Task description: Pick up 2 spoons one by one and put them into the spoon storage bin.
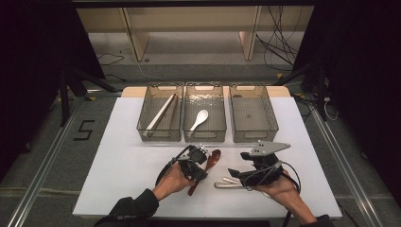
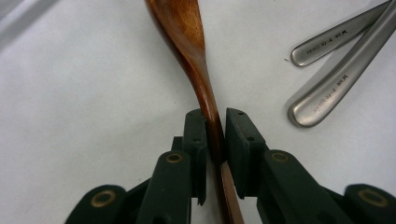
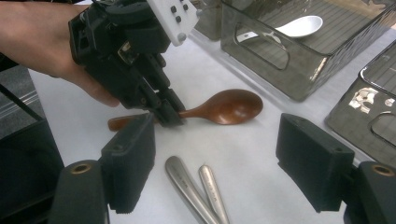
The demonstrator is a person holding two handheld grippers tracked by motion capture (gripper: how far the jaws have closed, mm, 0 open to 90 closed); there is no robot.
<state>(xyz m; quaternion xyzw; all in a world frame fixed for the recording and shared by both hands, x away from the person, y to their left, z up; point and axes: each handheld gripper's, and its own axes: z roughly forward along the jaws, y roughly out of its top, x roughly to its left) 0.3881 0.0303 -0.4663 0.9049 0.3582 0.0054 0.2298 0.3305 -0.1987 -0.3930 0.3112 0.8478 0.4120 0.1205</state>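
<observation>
We look down on a white table (image 1: 118, 156) with three grey bins (image 1: 206, 118) in a row at its far side. The left bin (image 1: 160, 118) holds a pair of pale sticks (image 1: 161, 112); the middle bin holds a white spoon (image 1: 199, 118); the right bin (image 1: 253, 118) lies beside them.

Near the front edge, the left gripper (image 1: 201, 153) is clamped on the handle of a brown wooden spoon (image 1: 213, 158). In the left gripper view we see both pads pressed against the narrow neck of the spoon's handle (image 2: 205, 88), one on each side, with the bowl end running away from the camera and the spoon lying on the table. In the right gripper view we see the left gripper (image 3: 168, 116) from the side, the hand (image 3: 42, 42) behind it, the bowl of the spoon (image 3: 231, 106) pointing toward the bins and the handle end sticking out behind the jaws.

The right gripper (image 1: 234, 174) rests in the right hand (image 1: 283, 189) just right of the spoon, its jaws spread wide with nothing between them (image 3: 215, 163). Two steel handles (image 3: 201, 191) lie side by side on the table just below and between those jaws; in the left gripper view we see them (image 2: 336, 60) to the right of the spoon, apart from it.
</observation>
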